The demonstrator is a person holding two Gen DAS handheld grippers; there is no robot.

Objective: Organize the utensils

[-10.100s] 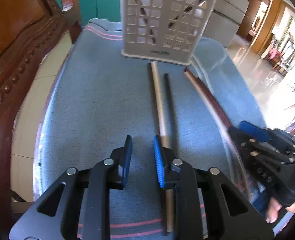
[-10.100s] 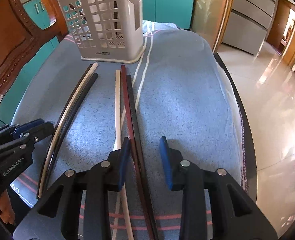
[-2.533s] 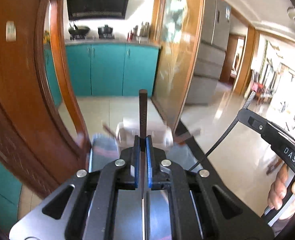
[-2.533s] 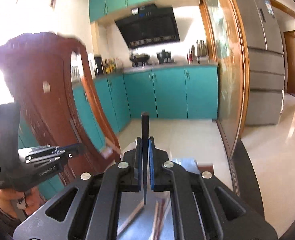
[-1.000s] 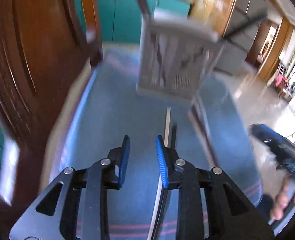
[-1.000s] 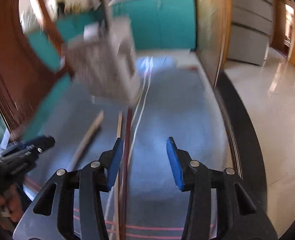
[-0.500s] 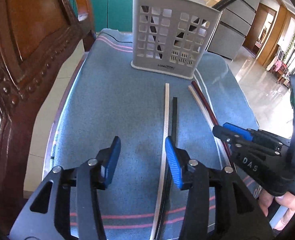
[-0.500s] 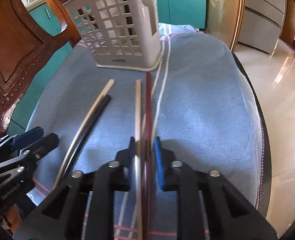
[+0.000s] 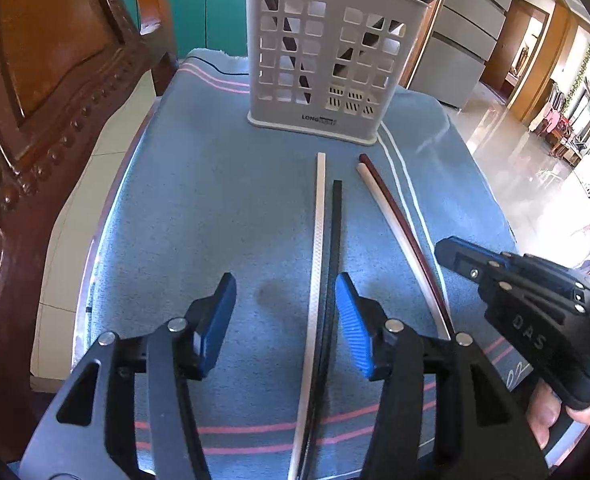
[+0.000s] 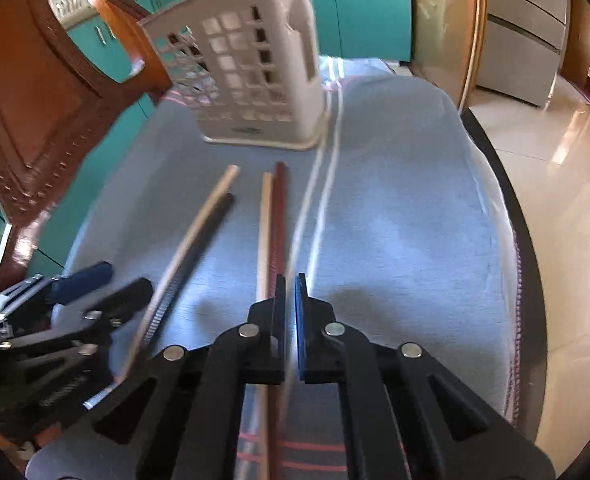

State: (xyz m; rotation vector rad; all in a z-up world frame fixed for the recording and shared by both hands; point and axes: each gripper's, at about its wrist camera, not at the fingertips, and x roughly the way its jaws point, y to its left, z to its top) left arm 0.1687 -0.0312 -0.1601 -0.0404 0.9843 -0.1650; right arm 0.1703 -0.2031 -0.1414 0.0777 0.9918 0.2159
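Observation:
A white lattice utensil holder (image 9: 327, 56) stands at the far end of the blue cloth and holds two dark chopsticks; it also shows in the right wrist view (image 10: 251, 76). A white chopstick (image 9: 317, 248) and a black chopstick (image 9: 333, 256) lie side by side between my open left gripper's (image 9: 285, 316) jaws. A cream chopstick (image 9: 391, 224) and a dark red chopstick (image 9: 399, 220) lie to the right. My right gripper (image 10: 290, 304) is shut low over the cloth beside the dark red chopstick (image 10: 279, 208); whether it grips anything is unclear.
A carved wooden chair (image 9: 35, 120) stands close on the left. The blue cloth (image 10: 407, 208) covers the table to its dark right edge. Teal cabinets and a tiled floor lie beyond.
My left gripper has opened wider and moved closer over the white and black chopsticks. My right gripper has stayed shut and shifted right, off the cream and red pair.

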